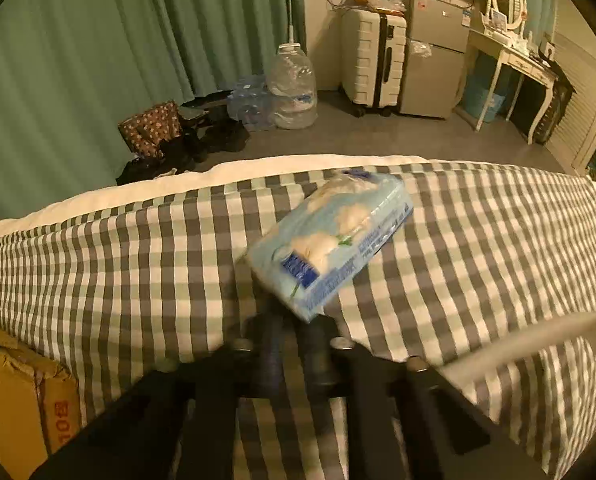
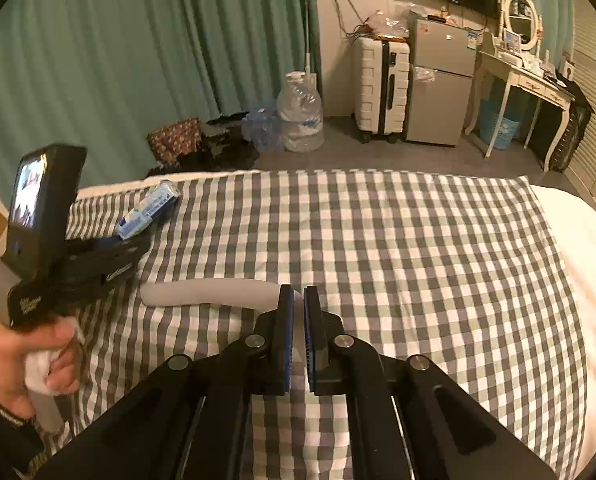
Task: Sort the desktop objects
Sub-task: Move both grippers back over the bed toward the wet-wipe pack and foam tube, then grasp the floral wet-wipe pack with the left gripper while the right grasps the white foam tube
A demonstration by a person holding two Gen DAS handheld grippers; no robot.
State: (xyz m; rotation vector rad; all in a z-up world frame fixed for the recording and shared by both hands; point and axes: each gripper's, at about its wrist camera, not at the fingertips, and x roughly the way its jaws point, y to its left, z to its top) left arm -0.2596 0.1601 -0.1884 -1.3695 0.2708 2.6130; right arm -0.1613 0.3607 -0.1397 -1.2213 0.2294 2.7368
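Note:
My left gripper point(image 1: 294, 316) is shut on a light-blue tissue pack point(image 1: 333, 236), held by its near end above the grey-and-white checked cloth point(image 1: 98, 264). The right wrist view shows the same pack point(image 2: 148, 210) sticking out of the left gripper point(image 2: 128, 238) at the far left of the bed. My right gripper point(image 2: 298, 292) is shut on the end of a white curved bar point(image 2: 210, 292), which lies on the cloth and points left. The bar also shows in the left wrist view point(image 1: 517, 344).
A cardboard box point(image 1: 22, 396) stands beside the bed at the left. Beyond the bed's far edge are water jugs point(image 2: 299, 120), dark bags point(image 2: 218, 156), a white suitcase point(image 2: 381, 88), a small fridge point(image 2: 441, 80) and a dressing table point(image 2: 525, 76). White bedding point(image 2: 585, 248) shows at right.

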